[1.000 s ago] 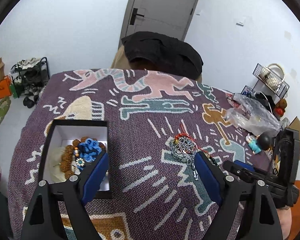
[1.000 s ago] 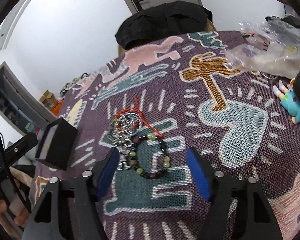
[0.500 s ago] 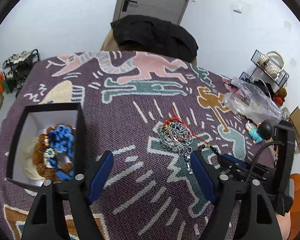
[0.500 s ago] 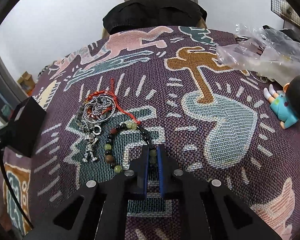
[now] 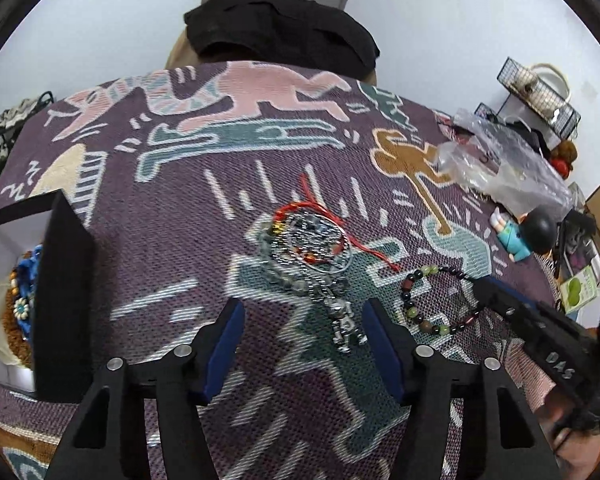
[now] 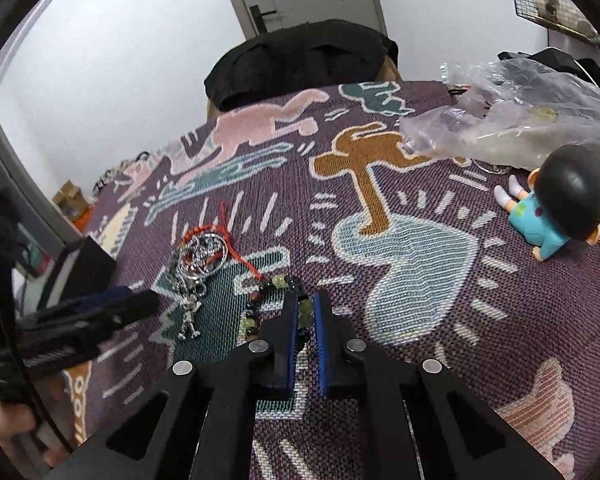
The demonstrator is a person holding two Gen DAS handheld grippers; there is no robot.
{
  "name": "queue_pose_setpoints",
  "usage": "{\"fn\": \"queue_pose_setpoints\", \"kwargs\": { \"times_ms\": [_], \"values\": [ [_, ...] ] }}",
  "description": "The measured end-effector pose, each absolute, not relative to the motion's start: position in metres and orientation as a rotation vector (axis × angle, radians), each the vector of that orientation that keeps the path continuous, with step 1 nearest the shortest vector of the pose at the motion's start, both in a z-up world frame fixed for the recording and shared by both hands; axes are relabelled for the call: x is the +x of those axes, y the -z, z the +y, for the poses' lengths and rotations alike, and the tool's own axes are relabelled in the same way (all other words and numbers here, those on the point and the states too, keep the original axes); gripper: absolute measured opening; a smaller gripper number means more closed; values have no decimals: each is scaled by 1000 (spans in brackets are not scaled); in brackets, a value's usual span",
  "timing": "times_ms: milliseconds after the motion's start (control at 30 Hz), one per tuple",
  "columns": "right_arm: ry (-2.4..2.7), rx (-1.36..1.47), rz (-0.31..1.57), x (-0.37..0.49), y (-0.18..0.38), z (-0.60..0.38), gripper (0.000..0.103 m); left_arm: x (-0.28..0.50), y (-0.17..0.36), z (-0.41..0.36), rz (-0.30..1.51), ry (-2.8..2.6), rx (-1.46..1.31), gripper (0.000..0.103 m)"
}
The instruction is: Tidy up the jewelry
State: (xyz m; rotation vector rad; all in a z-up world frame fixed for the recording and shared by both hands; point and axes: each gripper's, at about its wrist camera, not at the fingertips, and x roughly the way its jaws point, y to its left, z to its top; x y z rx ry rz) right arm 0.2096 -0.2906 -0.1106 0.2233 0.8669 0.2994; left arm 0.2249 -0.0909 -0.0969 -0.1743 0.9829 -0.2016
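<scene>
Beads of the bracelet sit clenched between the right gripper's jaws.

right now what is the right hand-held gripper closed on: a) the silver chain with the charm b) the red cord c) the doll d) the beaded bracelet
d: the right hand-held gripper has its blue pads pinched on the beaded bracelet, green beads showing between them.

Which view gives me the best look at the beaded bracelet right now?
Left wrist: the beaded bracelet shows as nearly a full loop beside the right gripper. Right wrist shows only part of it; that gripper's fingers hide the rest.
</scene>
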Motion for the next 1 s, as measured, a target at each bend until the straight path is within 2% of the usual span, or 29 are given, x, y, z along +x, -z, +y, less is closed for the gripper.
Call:
{"fn": "queue_pose_setpoints", "kwargs": {
  "times_ms": [233, 400, 500, 533, 600, 733, 1000],
  "values": [
    [-312, 261, 813, 203, 96, -301, 9, 236, 106, -113, 1017, 204, -128, 46],
    [-316, 274, 793, 199, 89, -306, 9, 239, 114, -119, 1020, 178, -88, 43],
    [-318, 280, 788, 198, 88, -306, 9, 239, 115, -122, 1016, 141, -50, 33],
    [-321, 282, 788, 198, 88, -306, 9, 239, 115, -124, 1015, 133, -31, 25],
    [-325, 282, 785, 197, 88, -305, 9, 238, 115, -123, 1019, 129, -4, 17],
    [-327, 273, 768, 194, 82, -302, 9, 236, 107, -106, 1027, 167, -85, 13],
    [-350, 250, 726, 187, 66, -290, 9, 225, 68, -86, 935, 152, -72, 13]
  ]
}}
